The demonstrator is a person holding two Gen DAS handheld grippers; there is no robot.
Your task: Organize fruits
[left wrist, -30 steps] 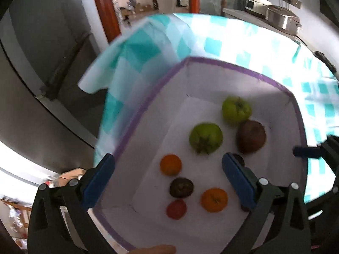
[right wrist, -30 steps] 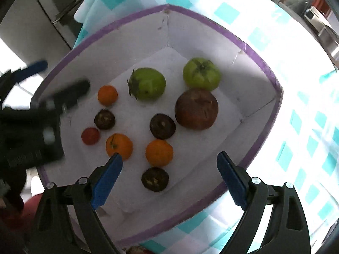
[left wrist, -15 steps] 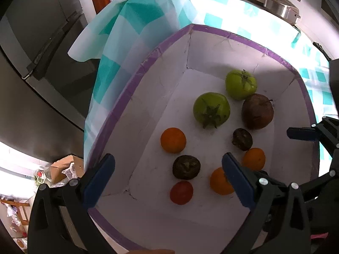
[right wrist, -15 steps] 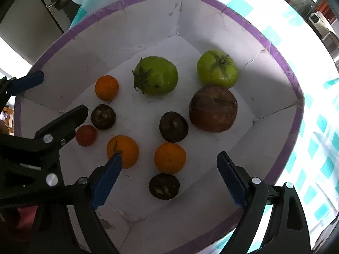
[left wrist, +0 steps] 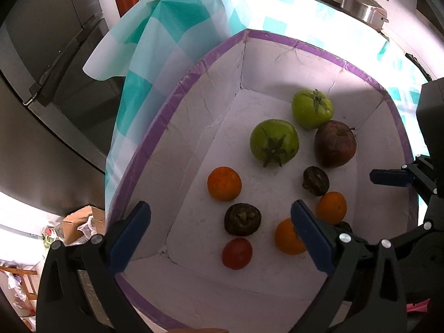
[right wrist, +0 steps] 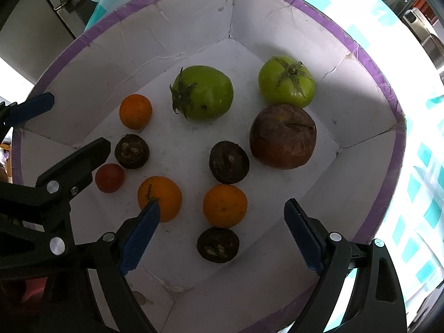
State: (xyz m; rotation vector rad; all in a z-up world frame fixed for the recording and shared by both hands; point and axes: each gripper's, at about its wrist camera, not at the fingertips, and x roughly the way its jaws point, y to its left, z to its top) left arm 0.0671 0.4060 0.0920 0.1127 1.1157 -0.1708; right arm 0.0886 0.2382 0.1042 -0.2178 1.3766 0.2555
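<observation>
Nearest my right claw, jaws spread wide and empty: one dark shrivelled fruit between the fingers, one orange just beyond it, a second orange touching the left fingertip. Left claw, likewise wide and empty, over a small red fruit and a dark fruit. Further: third orange, large brown fruit, two green tomatoes. All lie in the white box with purple rim, on a checked cloth.
</observation>
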